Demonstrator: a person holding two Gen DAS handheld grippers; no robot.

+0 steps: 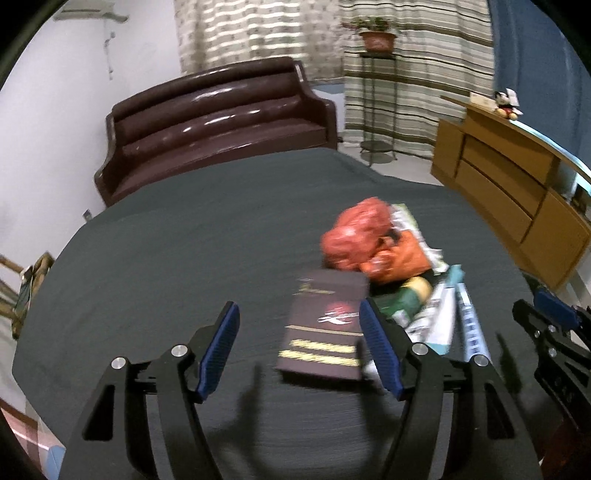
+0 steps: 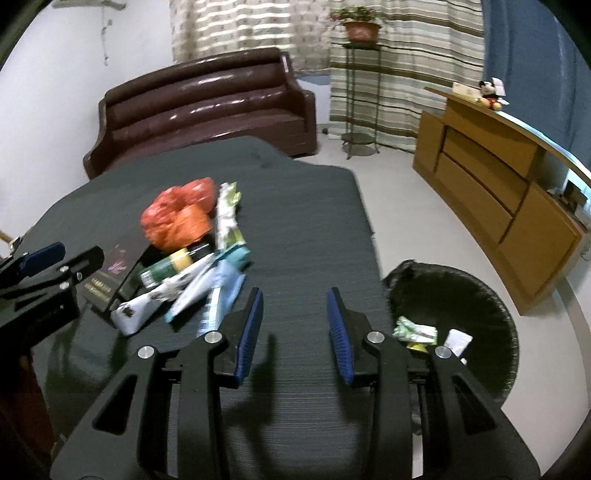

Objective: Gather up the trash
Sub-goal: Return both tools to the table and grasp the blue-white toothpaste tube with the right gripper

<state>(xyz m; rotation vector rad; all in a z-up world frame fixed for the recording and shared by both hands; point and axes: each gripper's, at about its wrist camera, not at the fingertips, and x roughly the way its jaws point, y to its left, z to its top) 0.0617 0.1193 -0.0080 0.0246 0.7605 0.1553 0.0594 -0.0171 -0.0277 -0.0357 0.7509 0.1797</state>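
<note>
Both tongs are released and hold nothing. The left tongs hover over the flat dark carton on the bench, so picking it is probably next. The right tongs wait beside the crinkled wrappers; the black bin stands on the floor at the right.

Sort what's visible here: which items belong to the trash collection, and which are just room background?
Part of the job:
- red plastic bag
- dark maroon box
- green can
- white and teal wrappers
- black trash bin, wrappers already inside
- left hand-held gripper, right hand-held gripper, both open

Just lying about:
- brown sofa
- potted plant
- wooden cabinet
- Mickey toy
</note>
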